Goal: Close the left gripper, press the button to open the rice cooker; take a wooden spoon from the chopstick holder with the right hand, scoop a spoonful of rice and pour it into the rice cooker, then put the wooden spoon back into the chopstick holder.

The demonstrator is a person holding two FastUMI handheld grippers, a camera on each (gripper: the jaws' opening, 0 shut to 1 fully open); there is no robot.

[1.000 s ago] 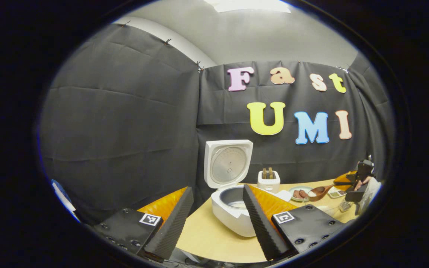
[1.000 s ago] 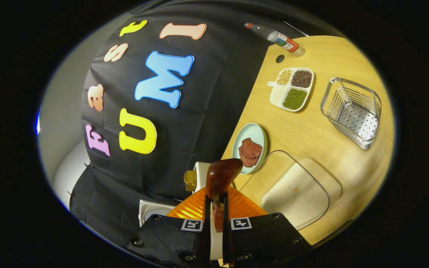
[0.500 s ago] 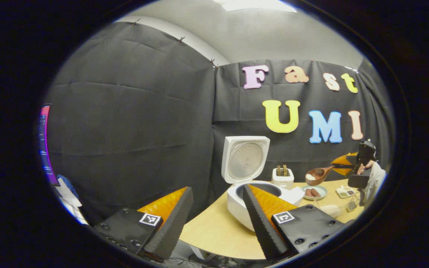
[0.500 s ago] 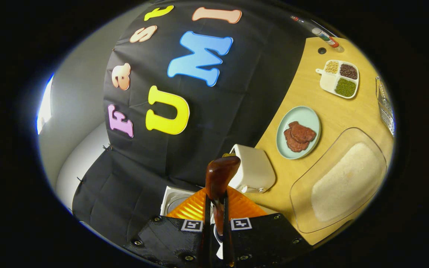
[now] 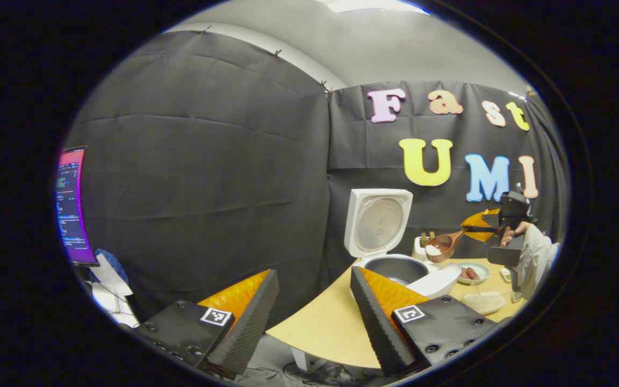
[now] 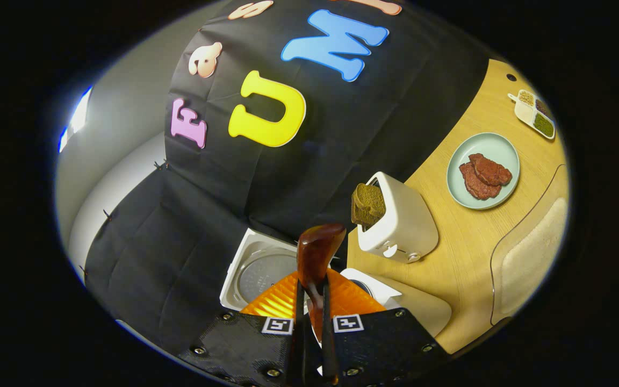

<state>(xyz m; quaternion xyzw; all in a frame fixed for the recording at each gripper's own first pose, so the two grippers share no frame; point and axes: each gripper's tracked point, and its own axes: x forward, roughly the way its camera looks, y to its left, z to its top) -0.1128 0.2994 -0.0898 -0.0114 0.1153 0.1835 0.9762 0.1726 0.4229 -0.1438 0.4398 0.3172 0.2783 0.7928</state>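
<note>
Rice cooker, white with a round grey inner pot [image 5: 395,267], stands lid-up on the pale wooden table [image 5: 315,328], ahead of the left gripper [image 5: 309,312], whose ridged fingers are spread wide with nothing between them. In the left gripper view the right gripper [image 5: 495,226], held by a hand [image 5: 513,234], carries the dark brown wooden spoon [image 5: 441,248] level, white rice in its bowl, just above the cooker's far rim. The right gripper view instead gives the spoon [image 6: 315,258] from behind: both fingers of the right gripper [image 6: 312,317] clamp its handle, and its contents are hidden. Beyond its tip lie the cooker's raised lid [image 6: 258,274], a white toaster holding brown bread [image 6: 395,220], a pale green plate of red-brown patties [image 6: 481,148] and a clear tray of rice [image 6: 530,263].
</note>
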